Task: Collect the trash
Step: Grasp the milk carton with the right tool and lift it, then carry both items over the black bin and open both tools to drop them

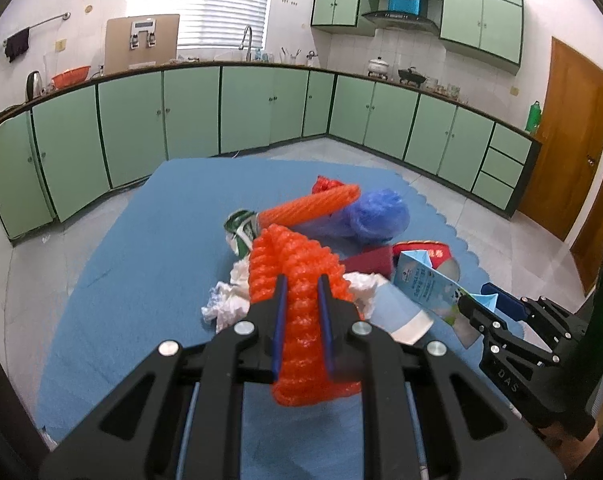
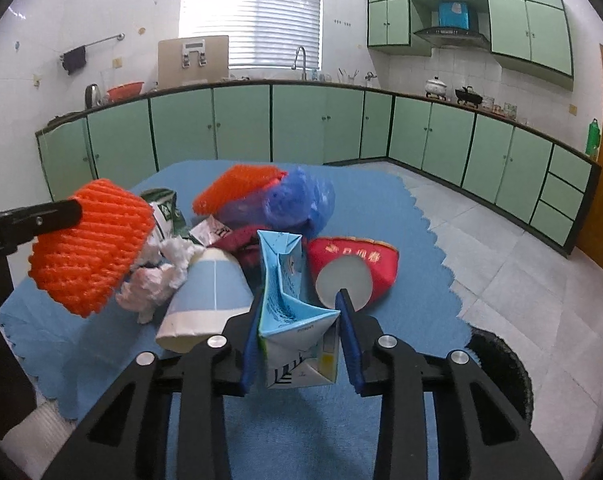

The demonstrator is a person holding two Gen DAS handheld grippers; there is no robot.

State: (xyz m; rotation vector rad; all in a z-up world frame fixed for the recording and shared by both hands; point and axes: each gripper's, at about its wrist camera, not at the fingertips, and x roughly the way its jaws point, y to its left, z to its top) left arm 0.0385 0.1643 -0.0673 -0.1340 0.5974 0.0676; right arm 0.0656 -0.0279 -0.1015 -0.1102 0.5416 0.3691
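Observation:
My left gripper (image 1: 302,280) is shut on an orange foam net (image 1: 297,280), held above a blue mat (image 1: 141,248); the net also shows in the right wrist view (image 2: 89,248). My right gripper (image 2: 299,296) is shut on a light blue milk carton (image 2: 289,300), seen at the right of the left wrist view (image 1: 425,280). The trash pile on the mat holds a second orange net (image 2: 237,186), a blue plastic bag (image 2: 297,200), crumpled white tissue (image 2: 157,276), a blue paper cup (image 2: 209,300), a red paper bowl (image 2: 357,260) and a green wrapper (image 2: 165,208).
The mat (image 2: 381,208) lies on a tiled floor (image 2: 521,264). Green kitchen cabinets (image 2: 241,124) run along the back and right walls. A dark round object (image 2: 505,364) sits at the mat's right edge. A wooden door (image 1: 569,140) stands at the right.

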